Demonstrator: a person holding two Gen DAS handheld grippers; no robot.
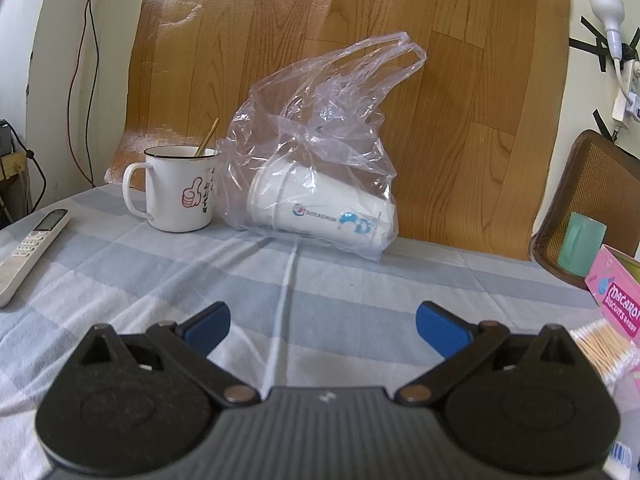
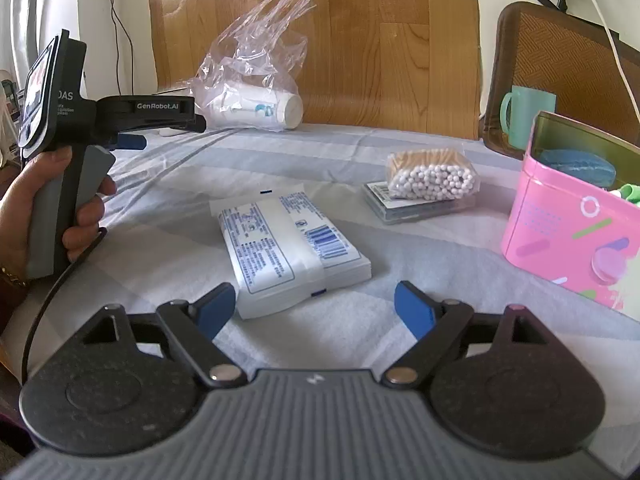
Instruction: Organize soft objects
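Right, both grippers are up over the counter (image 1: 120, 272), with its blue-and-white checked cloth, and neither is carrying anything. The left gripper (image 1: 322, 324) has its jaws released, blue pads spread wide, bare cloth between them. Straight ahead of it, at the far edge, sits a clear plastic bag (image 1: 320, 128) with a white paper cup (image 1: 324, 212) lying on its side inside. Just left of the bag, touching it or nearly so, stands a white enamel mug (image 1: 176, 192) with a thumbs-up print and a stick poking out. A white remote (image 1: 30, 250) lies at the far left edge of the cloth.

Over to the right gripper (image 2: 314, 310): jaws released as well, pads apart, hovering just near of a flat white packet of soft tissues (image 2: 292, 248) lying face down, barcode up. The packet sits near the middle of the counter, between the pads' line of sight but not touched. Beyond it to the right, a bundle of cotton swabs (image 2: 434, 174) rests on a small flat box (image 2: 420, 208). A pink tin (image 2: 572, 232) stands open at the right edge, and a pale green mug (image 2: 528, 114) stands behind it. On the left of this view, a hand (image 2: 32, 216) grips the other tool's handle.
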